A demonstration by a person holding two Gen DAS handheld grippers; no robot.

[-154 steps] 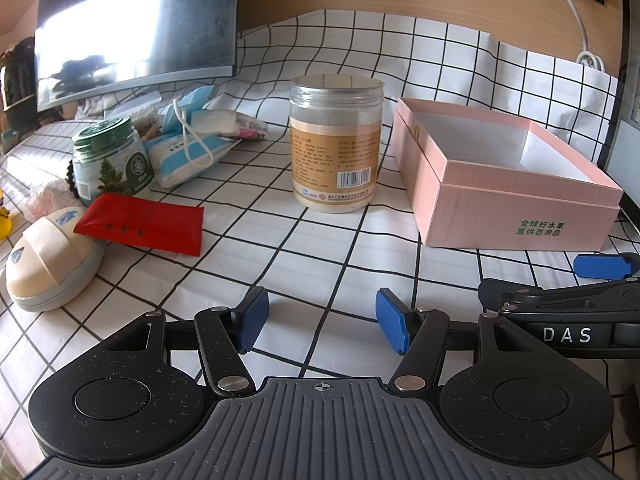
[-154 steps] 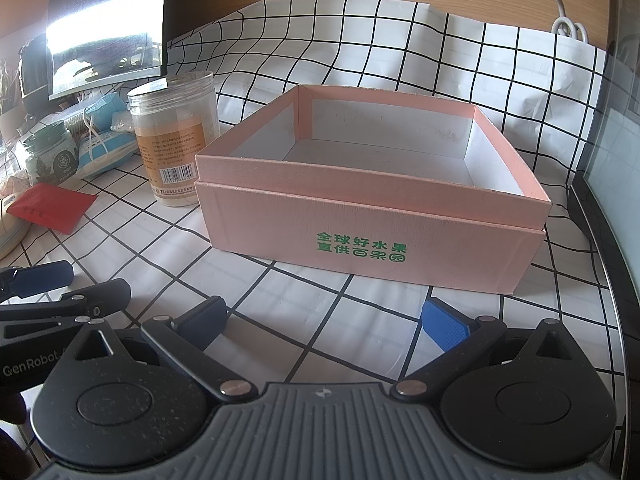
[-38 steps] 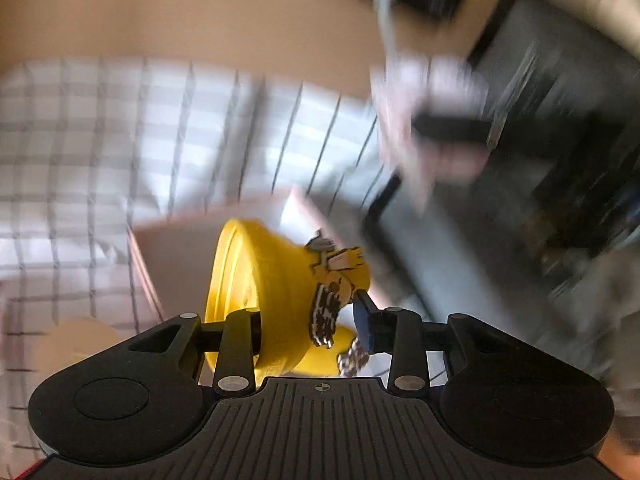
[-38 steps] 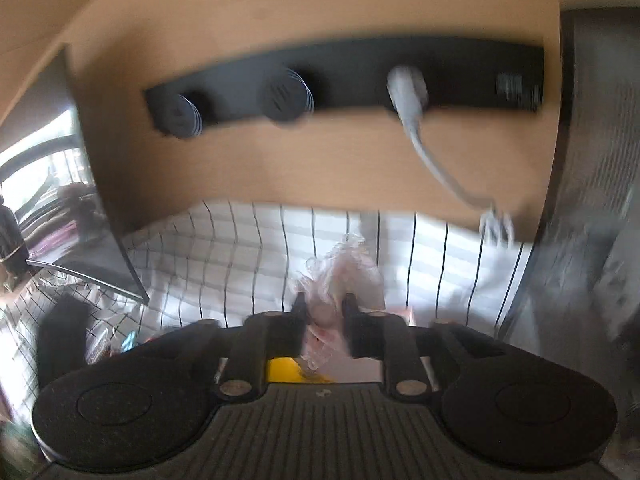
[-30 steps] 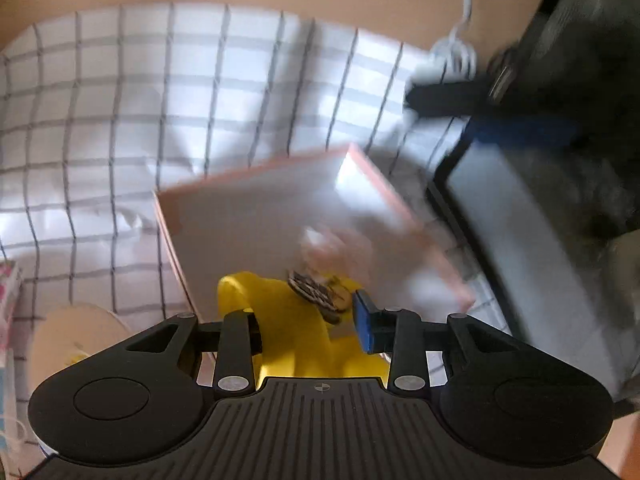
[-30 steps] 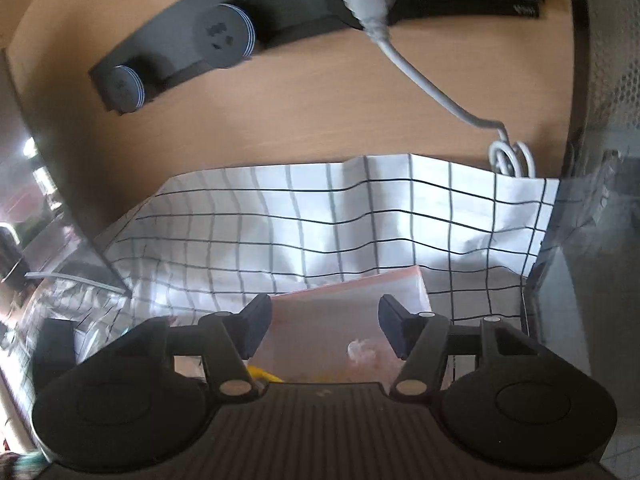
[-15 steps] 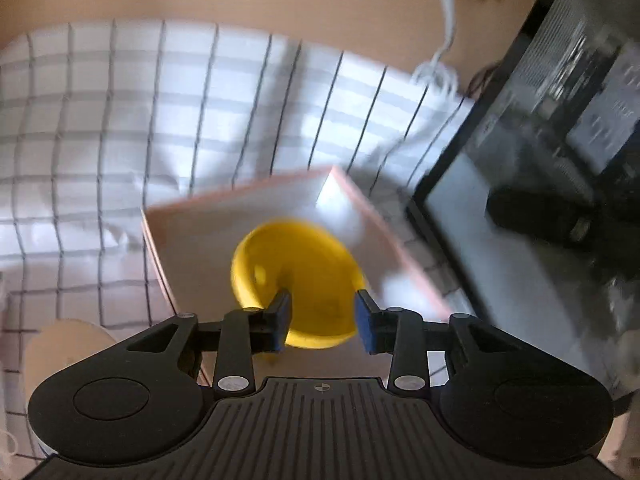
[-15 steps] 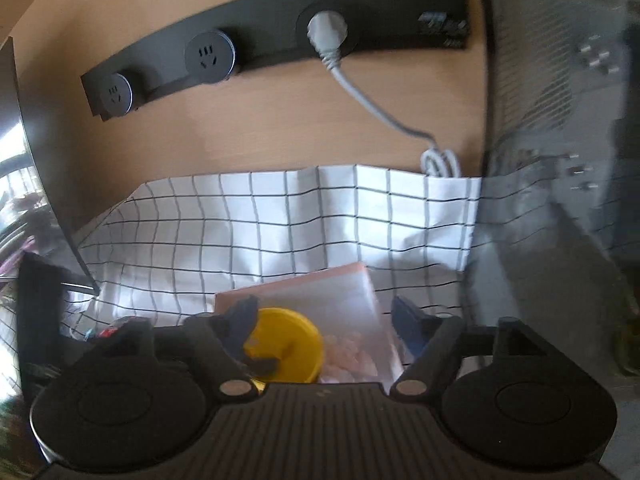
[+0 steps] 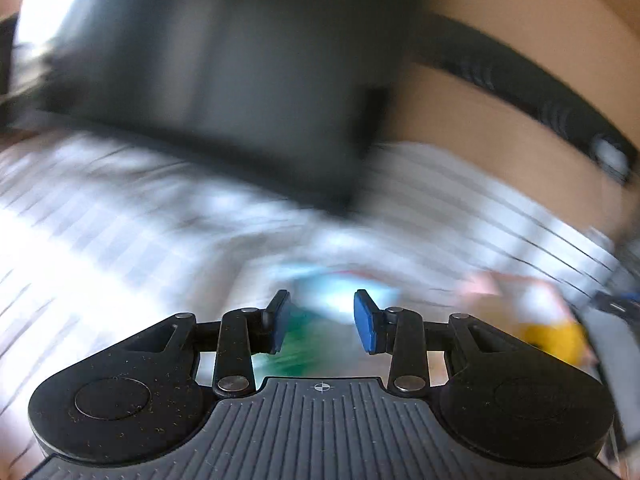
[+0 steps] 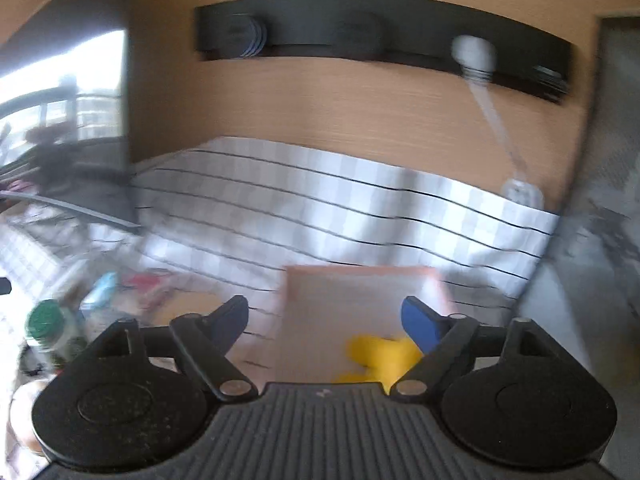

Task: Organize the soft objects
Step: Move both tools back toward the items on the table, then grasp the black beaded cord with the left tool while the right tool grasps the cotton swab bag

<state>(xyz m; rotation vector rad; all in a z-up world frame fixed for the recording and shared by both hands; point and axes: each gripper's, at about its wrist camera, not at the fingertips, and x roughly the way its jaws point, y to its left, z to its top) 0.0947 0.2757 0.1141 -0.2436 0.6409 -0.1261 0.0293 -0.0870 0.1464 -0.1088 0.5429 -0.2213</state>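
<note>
In the lower middle of the right wrist view, the right gripper [image 10: 324,320] is spread wide with nothing between its blue pads. Just beyond it, a soft yellow object [image 10: 378,354] lies inside the pink box [image 10: 316,304], at the box's near right part; it is bright yellow, lumpy and blurred, so its detail cannot be made out. The box sits on the black-and-white checked cloth [image 10: 320,208] covering the tabletop, and a green-lidded jar [image 10: 44,324] stands at the lower left. Farther back, a black power strip [image 10: 360,32] runs across the wooden wall. In the heavily smeared left wrist view, the left gripper [image 9: 322,322] is parted and empty, a blurred green and pale-blue patch beyond it; the same yellow shape shows at the lower right, beneath a dark monitor [image 9: 208,80] in the upper left.
</note>
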